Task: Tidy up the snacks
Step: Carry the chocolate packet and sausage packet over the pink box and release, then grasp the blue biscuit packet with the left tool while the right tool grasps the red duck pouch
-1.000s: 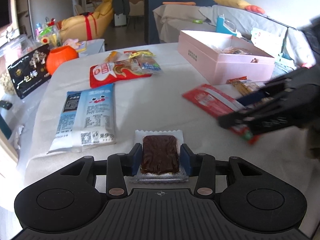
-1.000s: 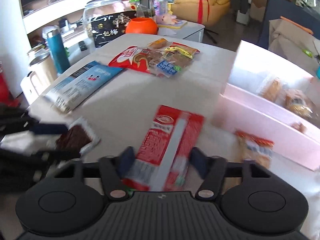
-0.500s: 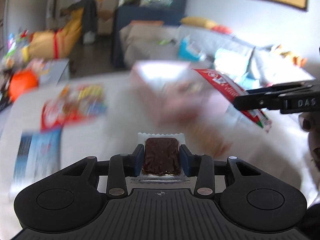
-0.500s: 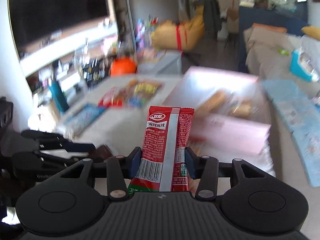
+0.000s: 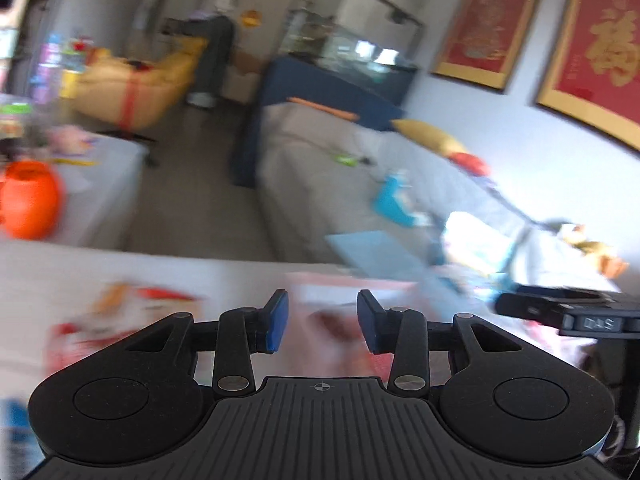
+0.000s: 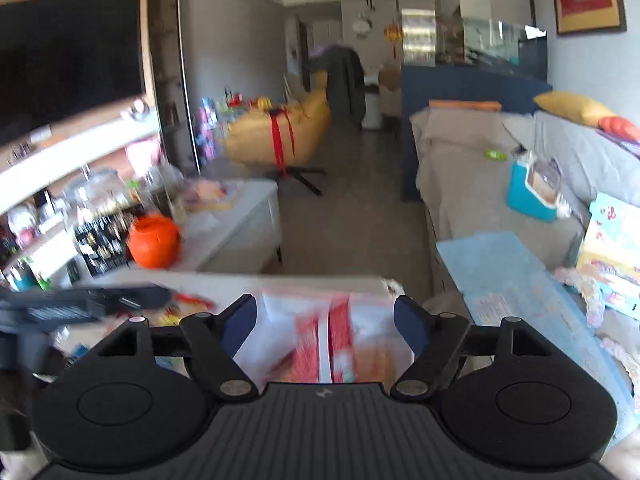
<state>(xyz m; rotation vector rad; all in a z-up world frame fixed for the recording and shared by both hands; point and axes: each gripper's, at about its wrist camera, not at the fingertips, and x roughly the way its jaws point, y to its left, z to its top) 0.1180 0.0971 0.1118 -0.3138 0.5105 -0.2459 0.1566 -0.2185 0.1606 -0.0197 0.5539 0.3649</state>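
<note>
Both views are blurred by motion. My left gripper [image 5: 322, 322] is open and empty above the pink box [image 5: 320, 292], with a blurred dark-red shape [image 5: 334, 326] below its fingers. My right gripper [image 6: 325, 322] is open and empty; the red and white snack packet [image 6: 326, 344] lies below it inside the pink box [image 6: 368, 320], beside an orange-brown snack [image 6: 376, 364]. The right gripper shows at the right of the left wrist view [image 5: 568, 312]. The left gripper shows at the left of the right wrist view [image 6: 80, 304].
More red snack bags [image 5: 132, 312] lie blurred on the white table [image 5: 60, 264] to the left. An orange pumpkin pot [image 6: 154, 240] and jars stand beyond the table's far left. A grey sofa [image 6: 472, 168] with a blue box lies behind.
Both grippers have opened above the pink box. The brown snack has left the left gripper and the red packet has dropped from the right gripper into the box.
</note>
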